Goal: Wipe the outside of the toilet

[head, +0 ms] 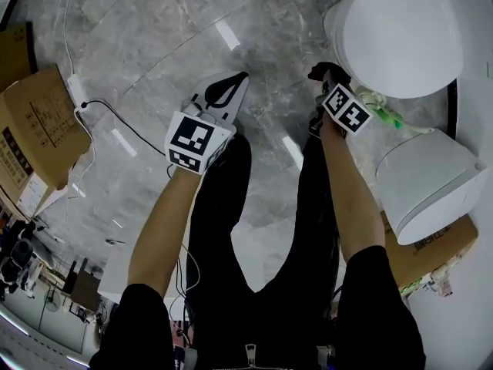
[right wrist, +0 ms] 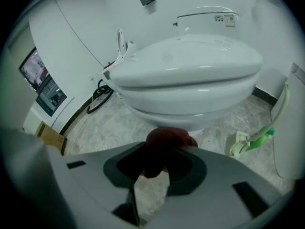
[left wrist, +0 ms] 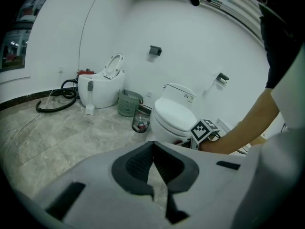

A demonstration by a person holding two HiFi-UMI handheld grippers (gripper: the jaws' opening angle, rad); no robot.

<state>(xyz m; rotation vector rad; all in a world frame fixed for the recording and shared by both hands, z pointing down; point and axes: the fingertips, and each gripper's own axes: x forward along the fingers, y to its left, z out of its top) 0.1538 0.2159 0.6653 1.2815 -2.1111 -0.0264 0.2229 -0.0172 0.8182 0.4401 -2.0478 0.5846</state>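
Observation:
The white toilet (head: 416, 29) stands at the top right of the head view with its lid down; it fills the right gripper view (right wrist: 190, 70), and the left gripper view shows it too (left wrist: 174, 116). My right gripper (head: 325, 74) is shut on a dark red cloth (right wrist: 164, 138) and hangs just in front of the bowl's lower front, a little short of it. The cloth bulges out past the jaws. My left gripper (head: 231, 87) hovers over the marble floor left of the toilet; its jaws (left wrist: 153, 149) meet at the tips with nothing between them.
A second white ceramic unit (head: 431, 183) stands close on the right, with a green-and-white tool (head: 389, 114) between it and the toilet. A cardboard box (head: 38, 129) and a cable (head: 115, 114) lie at the left. Farther off are another toilet (left wrist: 101, 87), a green basket (left wrist: 128, 103) and a small bin (left wrist: 140, 120).

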